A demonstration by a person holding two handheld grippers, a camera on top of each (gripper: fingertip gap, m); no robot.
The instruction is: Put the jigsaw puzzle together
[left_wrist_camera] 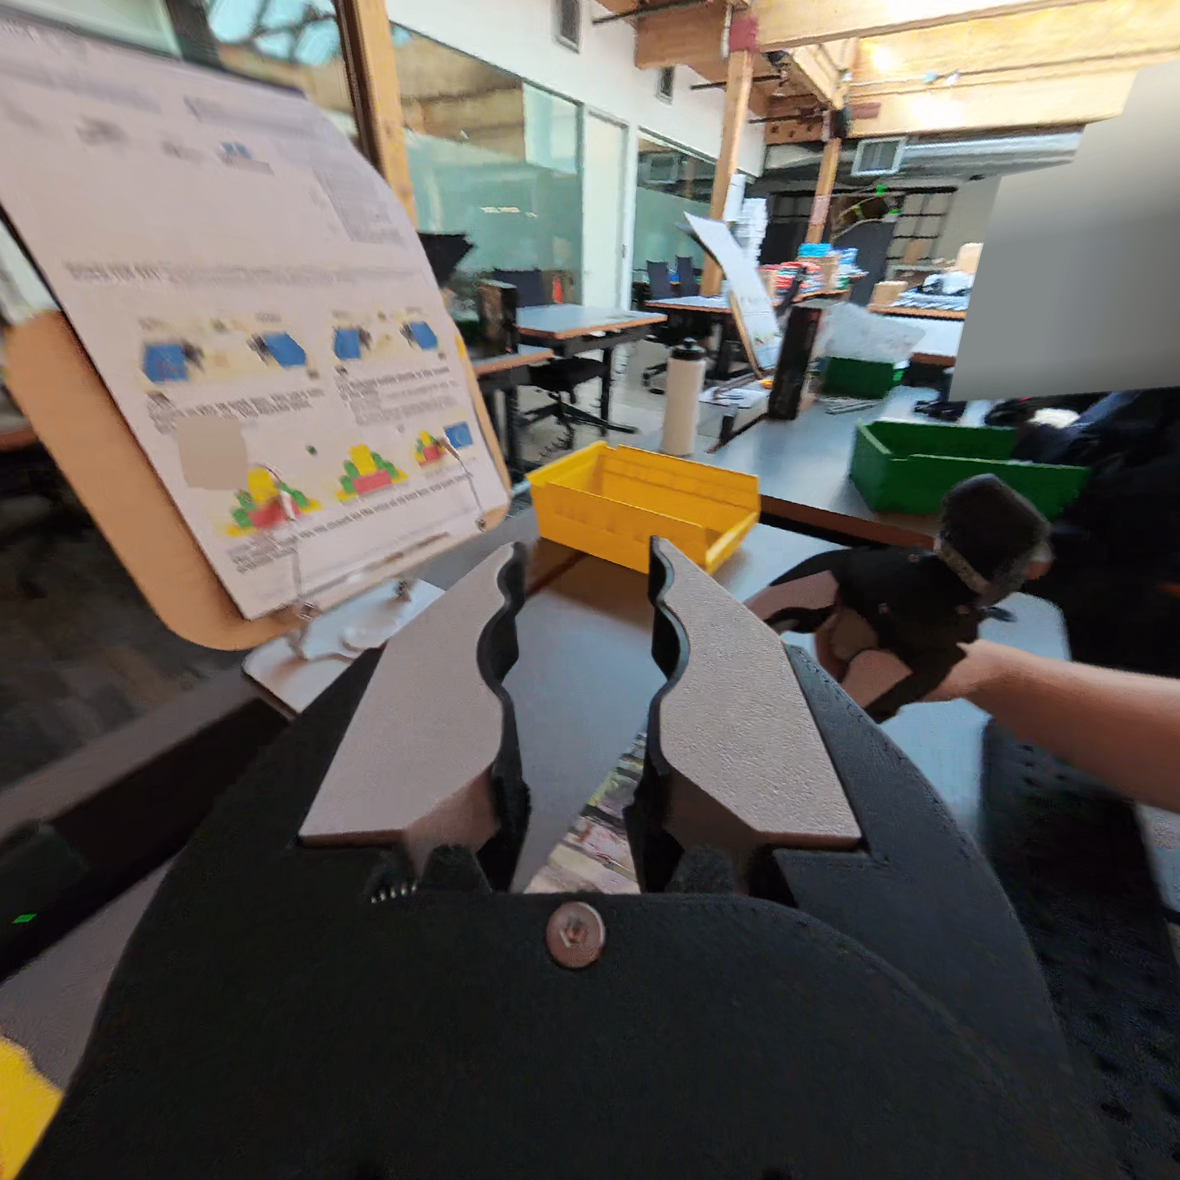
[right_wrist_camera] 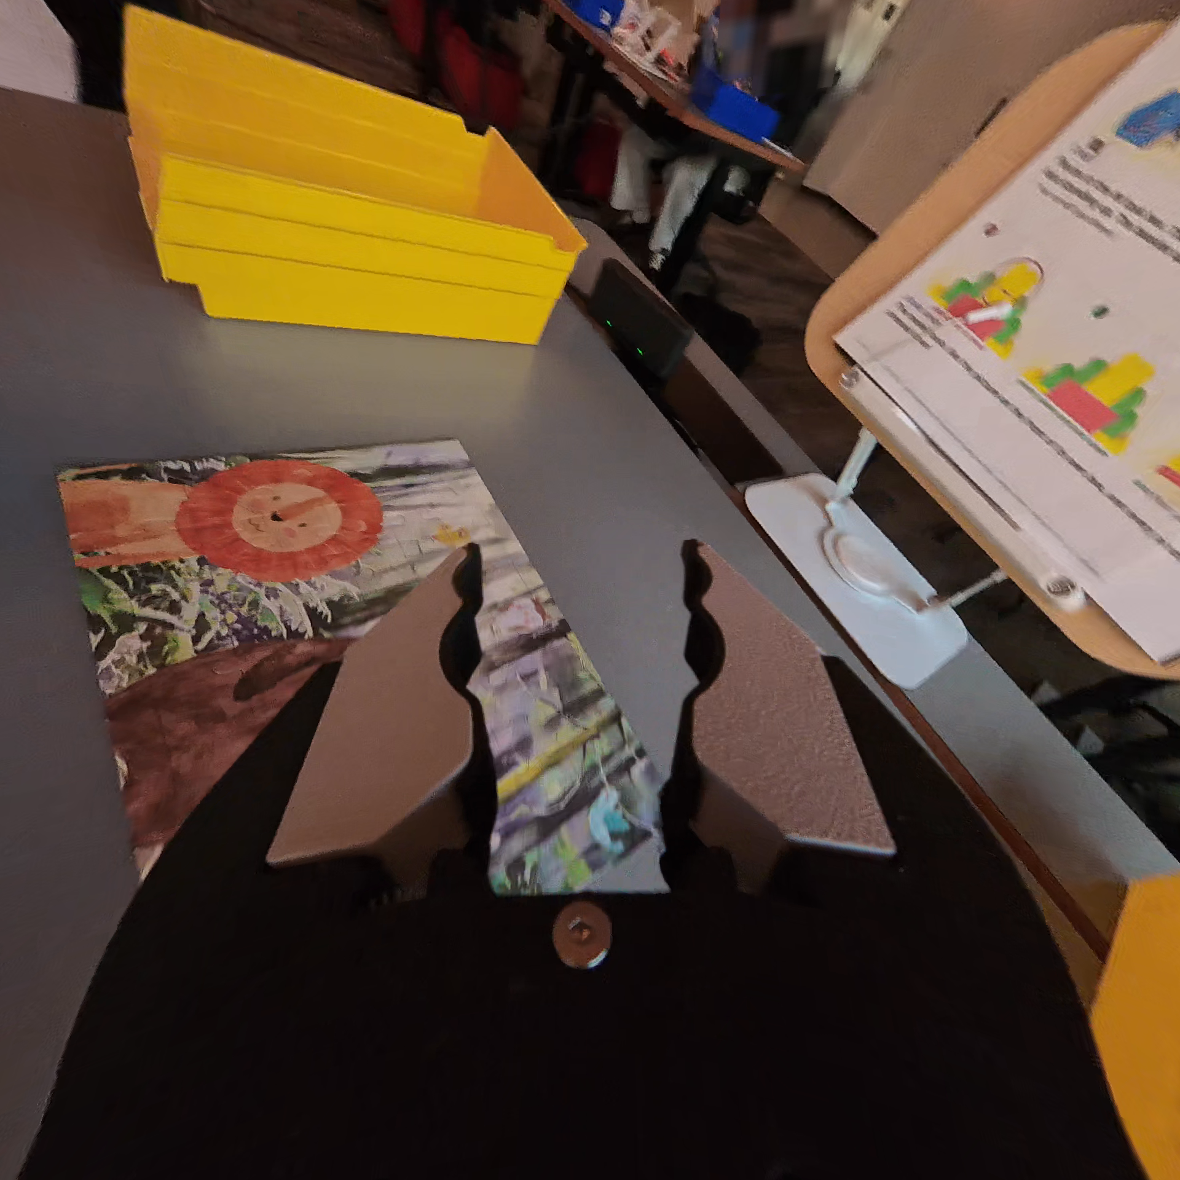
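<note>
Colourful jigsaw puzzle (right_wrist_camera: 268, 606) lies flat on the grey table (right_wrist_camera: 574, 408), lower left of the right wrist view, apparently assembled. Right gripper (right_wrist_camera: 581, 555) and left gripper (left_wrist_camera: 584, 555) both hang wide open, empty. Risk: a descending fingertip could nudge the sheet and pop joints apart.
</note>
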